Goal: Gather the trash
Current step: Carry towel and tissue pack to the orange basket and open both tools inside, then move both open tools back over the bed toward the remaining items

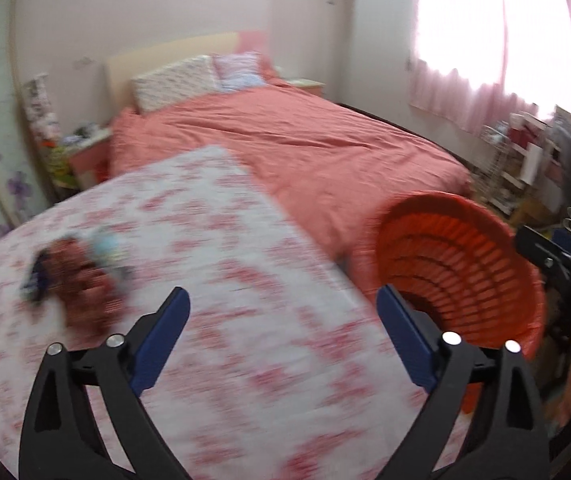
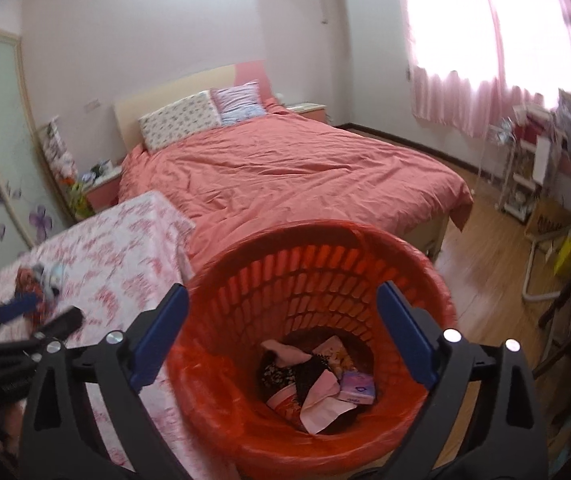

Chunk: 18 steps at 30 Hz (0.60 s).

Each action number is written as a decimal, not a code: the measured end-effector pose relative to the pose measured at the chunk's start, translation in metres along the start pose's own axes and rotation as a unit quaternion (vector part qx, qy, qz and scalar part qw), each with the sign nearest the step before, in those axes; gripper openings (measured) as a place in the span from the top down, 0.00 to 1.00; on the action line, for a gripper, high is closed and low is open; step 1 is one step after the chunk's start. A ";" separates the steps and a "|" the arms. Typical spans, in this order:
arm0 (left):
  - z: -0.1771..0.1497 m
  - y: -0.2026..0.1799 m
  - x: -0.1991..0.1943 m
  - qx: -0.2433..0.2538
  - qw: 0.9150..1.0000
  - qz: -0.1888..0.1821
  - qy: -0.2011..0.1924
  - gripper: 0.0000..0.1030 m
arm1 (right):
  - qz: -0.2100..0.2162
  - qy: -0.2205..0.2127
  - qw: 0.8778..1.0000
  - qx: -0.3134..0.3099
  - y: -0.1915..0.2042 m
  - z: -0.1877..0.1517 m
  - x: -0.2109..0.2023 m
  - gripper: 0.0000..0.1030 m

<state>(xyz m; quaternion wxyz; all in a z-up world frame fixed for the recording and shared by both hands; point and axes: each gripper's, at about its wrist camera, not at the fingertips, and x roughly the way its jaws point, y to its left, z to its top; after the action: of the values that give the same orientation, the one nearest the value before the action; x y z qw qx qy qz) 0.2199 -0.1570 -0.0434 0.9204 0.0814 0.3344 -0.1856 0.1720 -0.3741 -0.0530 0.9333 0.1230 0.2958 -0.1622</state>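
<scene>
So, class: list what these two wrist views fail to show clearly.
- Trash pile on the table: left wrist view, motion blur; items unidentifiable.
- Orange basket bottom: right wrist view, wrappers overlap, prints too small.
- Basket base: both views, hidden by gripper frames.

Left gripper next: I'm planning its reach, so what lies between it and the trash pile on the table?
Only bare floral tablecloth lies between the left gripper and the trash pile, as the blurred left wrist view shows.

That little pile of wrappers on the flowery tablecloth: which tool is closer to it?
Left. The left tool hangs open just right of the wrapper pile, over the tablecloth. The right tool is open above the orange bin, farther away.
</scene>
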 end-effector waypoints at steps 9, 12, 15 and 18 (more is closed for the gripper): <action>-0.036 0.117 -0.025 -0.078 0.989 0.129 0.011 0.02 | 0.069 0.035 0.995 -0.066 0.109 -0.018 0.007 0.09; -0.047 0.150 -0.031 -0.098 0.982 0.163 0.017 0.02 | 0.094 0.051 0.991 -0.083 0.145 -0.024 0.013 0.17; -0.057 0.183 -0.035 -0.122 0.974 0.191 0.027 0.02 | 0.125 0.077 0.985 -0.090 0.188 -0.029 0.027 0.28; -0.066 0.214 -0.040 -0.148 0.965 0.214 0.032 0.02 | 0.147 0.089 0.981 -0.087 0.218 -0.031 0.036 0.37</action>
<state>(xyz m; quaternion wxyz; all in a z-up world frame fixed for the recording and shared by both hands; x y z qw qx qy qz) 0.2380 0.0692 -0.0626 0.9294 0.0198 0.3617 0.0700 0.2662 -0.1721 -0.0699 0.9239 0.0974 0.3697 0.0153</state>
